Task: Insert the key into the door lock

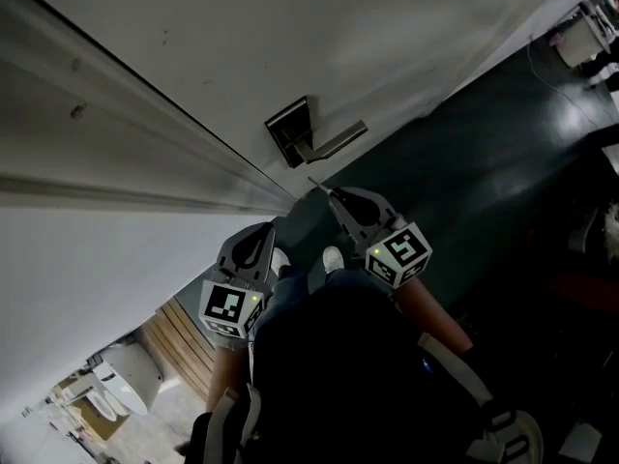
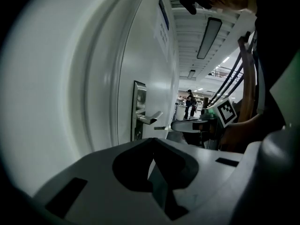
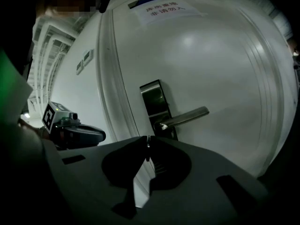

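A dark lock plate (image 1: 287, 131) with a silver lever handle (image 1: 336, 145) is mounted on the white door (image 1: 193, 56). My right gripper (image 1: 336, 199) is shut on a thin metal key (image 1: 315, 183), whose tip points at the plate from just below the handle, a short way off. In the right gripper view the key (image 3: 147, 148) shows edge-on between the closed jaws, under the lock plate (image 3: 157, 104). My left gripper (image 1: 262, 239) hangs back near the door frame, shut with nothing in it. From the left gripper view the key (image 2: 159, 127) sticks out of the right gripper (image 2: 190, 124) toward the handle (image 2: 149, 119).
The door frame (image 1: 145, 153) runs diagonally on the left. A dark floor (image 1: 484, 162) lies to the right. A paper notice (image 3: 168, 7) is stuck high on the door. Wooden slats (image 1: 184, 341) and white fixtures (image 1: 126, 380) lie at lower left. People (image 2: 190, 102) stand far down the hall.
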